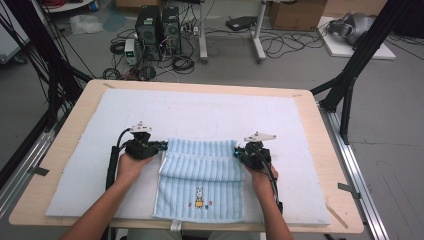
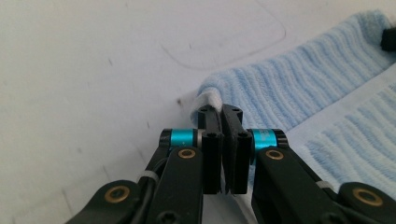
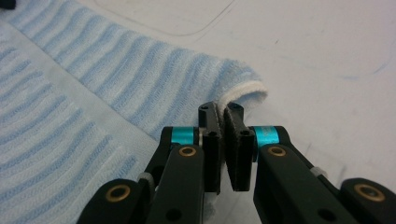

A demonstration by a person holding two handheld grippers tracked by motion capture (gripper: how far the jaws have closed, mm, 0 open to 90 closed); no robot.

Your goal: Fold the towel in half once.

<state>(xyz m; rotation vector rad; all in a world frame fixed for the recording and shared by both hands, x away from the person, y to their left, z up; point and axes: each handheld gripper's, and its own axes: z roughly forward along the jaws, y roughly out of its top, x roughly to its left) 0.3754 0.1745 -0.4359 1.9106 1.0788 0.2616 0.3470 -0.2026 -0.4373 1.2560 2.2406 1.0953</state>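
A light blue striped towel (image 1: 200,180) lay on the white mat (image 1: 75,165) that covered the wooden surface (image 1: 67,132), near the person's edge. Its far part was folded back toward the person, so a rounded fold ran across its far side, and a small cartoon figure (image 1: 199,198) showed on the flat near part.

The left hand-held gripper (image 1: 161,146) sat at the left end of that fold. In the left gripper view, the left hand-held gripper (image 2: 222,116) had its jaws closed tight, with the white-hemmed corner of the towel (image 2: 299,88) pinched between the pads.

The right hand-held gripper (image 1: 237,151) sat at the right end of the fold. In the right gripper view, the right hand-held gripper (image 3: 221,114) was also closed, its pads pressed on the towel (image 3: 140,79) edge just below the white hem that curled out past the tips.

Both forearms came in from the near side, one on each side of the towel. Beyond the surface, computer towers (image 1: 157,27) and loose cables (image 1: 280,42) sat on the floor.
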